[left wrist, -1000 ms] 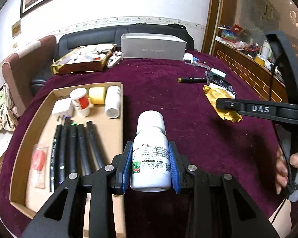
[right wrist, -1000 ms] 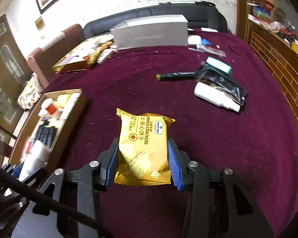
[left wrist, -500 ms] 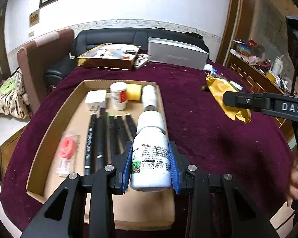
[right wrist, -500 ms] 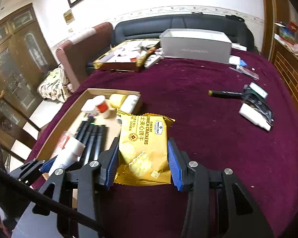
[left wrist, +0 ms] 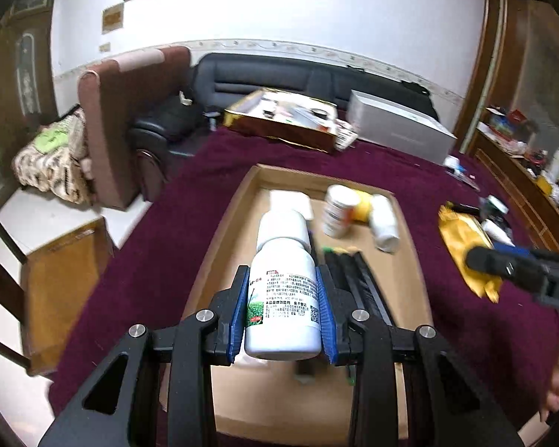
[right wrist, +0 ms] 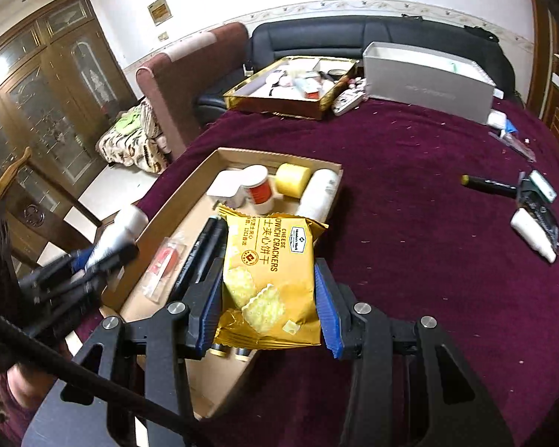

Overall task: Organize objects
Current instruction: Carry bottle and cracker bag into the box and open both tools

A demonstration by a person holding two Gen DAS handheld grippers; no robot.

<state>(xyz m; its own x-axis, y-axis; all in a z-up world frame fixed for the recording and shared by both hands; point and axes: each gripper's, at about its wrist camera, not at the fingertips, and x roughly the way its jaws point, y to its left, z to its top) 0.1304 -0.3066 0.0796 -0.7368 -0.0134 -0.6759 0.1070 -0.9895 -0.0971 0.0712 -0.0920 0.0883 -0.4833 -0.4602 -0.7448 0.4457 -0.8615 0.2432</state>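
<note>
In the left wrist view, the left gripper (left wrist: 282, 316) sits at lower centre, its blue-padded jaws pressed on the flanks of a white plastic bottle with a printed label (left wrist: 283, 298), gripped low on the body so the cap points away toward the shallow brown cardboard tray (left wrist: 220, 246) below it, probably to set it among the sorted goods. In that tray a row of black marker pens (left wrist: 354, 272) lies side by side, while small white bottles and a yellow roll (left wrist: 361, 208) cluster at the far end, like with like. In the right wrist view, the right gripper (right wrist: 268, 309) at lower centre squeezes a yellow foil packet of cheese crackers (right wrist: 270, 275) by its side edges, hanging over the tray's near right corner. On the dark red velvet tablecloth (right wrist: 410, 186), at the right edge, a lone black marker (right wrist: 488, 182) and a white tube (right wrist: 533, 234) remain unsorted.
</note>
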